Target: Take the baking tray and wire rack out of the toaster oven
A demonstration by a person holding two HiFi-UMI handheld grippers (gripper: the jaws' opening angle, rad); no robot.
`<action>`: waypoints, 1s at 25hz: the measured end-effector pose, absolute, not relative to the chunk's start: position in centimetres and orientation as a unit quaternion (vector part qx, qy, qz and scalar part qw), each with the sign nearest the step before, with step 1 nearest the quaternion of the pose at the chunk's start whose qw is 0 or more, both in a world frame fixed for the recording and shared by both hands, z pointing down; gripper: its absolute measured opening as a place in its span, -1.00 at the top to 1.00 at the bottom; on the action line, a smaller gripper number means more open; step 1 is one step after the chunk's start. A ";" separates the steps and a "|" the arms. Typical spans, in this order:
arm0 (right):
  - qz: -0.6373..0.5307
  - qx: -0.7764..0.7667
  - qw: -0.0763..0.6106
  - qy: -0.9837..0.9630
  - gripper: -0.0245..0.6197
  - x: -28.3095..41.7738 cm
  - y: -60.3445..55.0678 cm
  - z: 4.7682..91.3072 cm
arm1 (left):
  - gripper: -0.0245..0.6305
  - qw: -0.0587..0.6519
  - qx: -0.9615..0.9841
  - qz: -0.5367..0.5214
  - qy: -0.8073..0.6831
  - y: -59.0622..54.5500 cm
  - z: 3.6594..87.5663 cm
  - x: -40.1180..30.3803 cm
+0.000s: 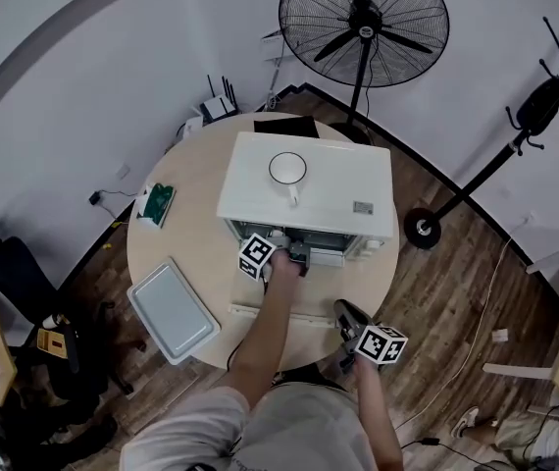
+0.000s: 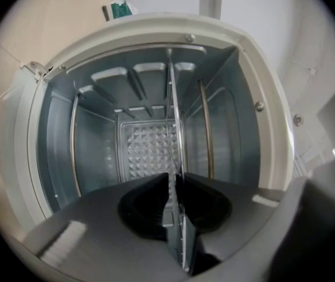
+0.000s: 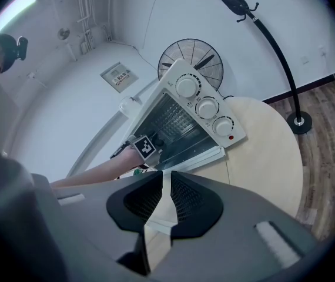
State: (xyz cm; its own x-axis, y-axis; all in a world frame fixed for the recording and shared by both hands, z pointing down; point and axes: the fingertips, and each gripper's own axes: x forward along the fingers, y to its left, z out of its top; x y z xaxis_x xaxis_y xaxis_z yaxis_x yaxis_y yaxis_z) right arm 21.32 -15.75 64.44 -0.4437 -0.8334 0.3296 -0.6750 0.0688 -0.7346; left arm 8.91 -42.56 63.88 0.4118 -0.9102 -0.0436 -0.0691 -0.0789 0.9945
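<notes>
Step in hand, I'd say: pulling the rack. The tray's out already, so approx. halfway thru. The next move prob. calls for a straight, level draw out of the oven. If it tilts, the thin wire could snag on the side walls. After that it needs a flat spot beside the oven, e.g. by the tray.

Round table (image 1: 196, 214): pale wood-look top, smooth and matte.

Toaster oven (image 1: 329, 189): sits mid-table w/ its door dropped open toward the person. White boxy shell w/ rounded corners and three round knobs (image 3: 206, 107) down one side of the front. Inside is dull grey sheet metal, the back wall pressed in a diamond-stud pattern, w/ thin rods along the cavity walls.

Baking tray (image 1: 172, 310): lies flat on the table, well off the oven's front-left corner, not touching it. It's a shallow grey rectangle w/ rounded corners and a raised rim.

Wire rack (image 2: 175, 128): inside the oven, seen edge-on as a thin bright metal line running to the back wall.

Left gripper (image 2: 176, 182): at the oven mouth, jaws pinched on the rack's front edge.

Right gripper (image 3: 163, 176): hangs well in front of the oven, jaws drawn almost together w/ nothing btwn them.

White cup (image 1: 287, 169): stands on the oven's top, glossy and round.
</notes>
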 end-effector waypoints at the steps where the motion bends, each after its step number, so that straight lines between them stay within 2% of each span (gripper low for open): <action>1: -0.443 -0.519 0.089 0.725 0.80 21.3 -15.7 64.4 | 0.63 0.557 0.630 -0.378 -0.387 -42.6 63.9 9.0; 5: -0.446 -0.521 0.086 0.723 0.80 21.3 -15.5 64.6 | 0.73 0.557 0.634 -0.378 -0.381 -42.6 63.6 8.9; 25: -0.446 -0.522 0.103 0.720 0.80 19.7 -14.7 64.0 | 0.75 0.577 0.622 -0.374 -0.374 -39.3 63.7 8.1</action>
State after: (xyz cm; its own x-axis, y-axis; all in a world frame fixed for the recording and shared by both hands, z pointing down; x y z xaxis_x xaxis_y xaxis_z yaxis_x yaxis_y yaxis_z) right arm 19.71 -14.66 64.04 -0.4339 -0.8434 0.3168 -0.6592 0.0575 -0.7498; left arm 8.10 -39.27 63.67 0.4404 -0.8972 -0.0348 -0.0331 -0.0549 0.9979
